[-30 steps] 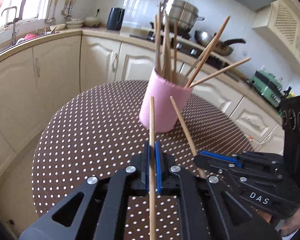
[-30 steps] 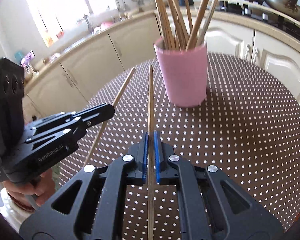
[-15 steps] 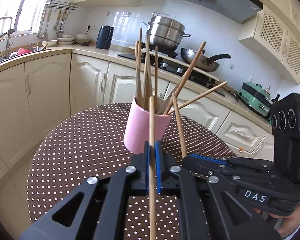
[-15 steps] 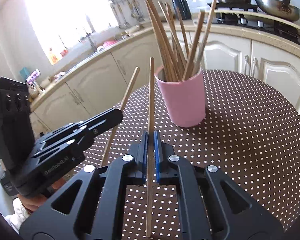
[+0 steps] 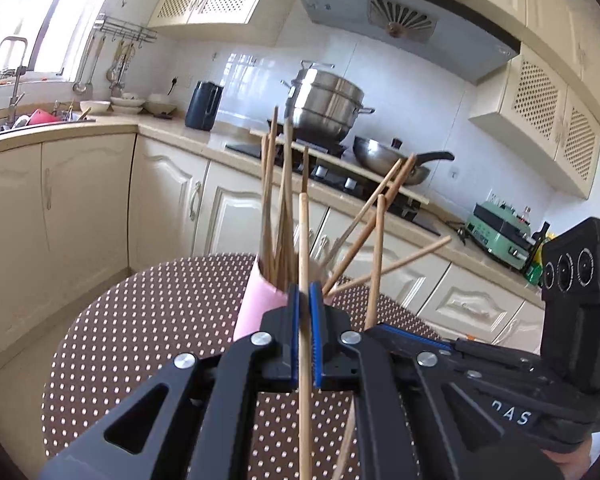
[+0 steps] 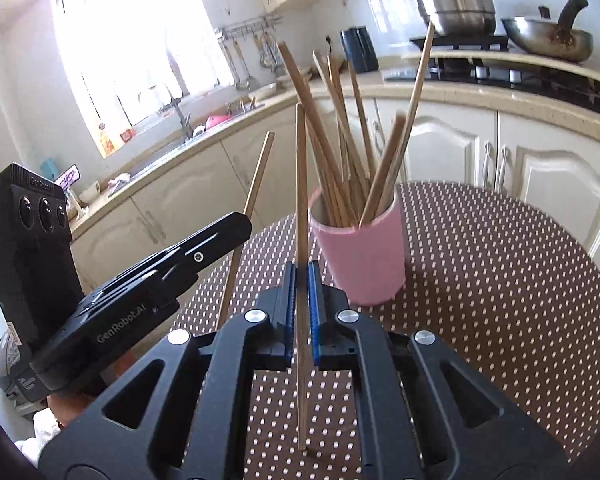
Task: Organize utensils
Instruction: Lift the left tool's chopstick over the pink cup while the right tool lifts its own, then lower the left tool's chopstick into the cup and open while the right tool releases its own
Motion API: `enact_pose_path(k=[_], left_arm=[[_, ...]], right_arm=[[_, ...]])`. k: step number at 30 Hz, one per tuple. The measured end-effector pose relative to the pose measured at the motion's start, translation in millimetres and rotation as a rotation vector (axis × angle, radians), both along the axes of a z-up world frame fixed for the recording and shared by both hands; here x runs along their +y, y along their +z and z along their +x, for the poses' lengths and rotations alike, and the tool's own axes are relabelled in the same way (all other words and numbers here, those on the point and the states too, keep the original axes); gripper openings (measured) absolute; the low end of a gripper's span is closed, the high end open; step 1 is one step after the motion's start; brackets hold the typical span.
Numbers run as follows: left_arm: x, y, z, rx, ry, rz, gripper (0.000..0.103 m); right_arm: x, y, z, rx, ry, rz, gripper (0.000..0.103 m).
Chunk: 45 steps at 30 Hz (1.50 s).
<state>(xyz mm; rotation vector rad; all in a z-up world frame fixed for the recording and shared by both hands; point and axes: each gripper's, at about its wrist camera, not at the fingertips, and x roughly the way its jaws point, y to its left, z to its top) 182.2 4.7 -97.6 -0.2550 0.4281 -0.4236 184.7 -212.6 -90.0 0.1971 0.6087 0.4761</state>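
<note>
Clenching one thin wooden chopstick in its jaws, the left gripper hangs just short of the pink cylindrical cup on the brown polka-dotted round counter, while the right gripper beside it grips a second wooden chopstick the same way. Both sticks point up near the cup, which is already bristling with chopsticks. Each looks light, stiff and smooth, so a mid-shaft hold probably best stops pivoting or slipping.
</note>
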Motion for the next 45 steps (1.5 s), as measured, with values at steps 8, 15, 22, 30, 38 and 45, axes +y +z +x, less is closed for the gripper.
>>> enact_pose_path(k=[8,15,22,30,38,45], left_arm=[[-2,14,19,-0.106,0.004,-0.044,0.005],[-7,23,35,-0.162,0.021,-0.076,0.005],[-12,37,49,-0.233,0.059,-0.071,0.005],[-11,44,65,-0.304,0.112,-0.107,0.005],[-9,52,85,-0.349,0.148,-0.141,0.005],[-9,57,100,-0.392,0.181,-0.17,0.005]], right_arm=[[-8,11,9,-0.06,-0.013,0.043,0.007],[-15,27,16,-0.148,-0.057,0.066,0.006],[-12,51,28,-0.237,-0.082,0.039,0.006],[-13,76,42,-0.311,-0.094,0.033,0.006],[-14,90,56,-0.362,-0.105,0.018,0.006],[-14,101,63,-0.394,-0.101,0.019,0.006]])
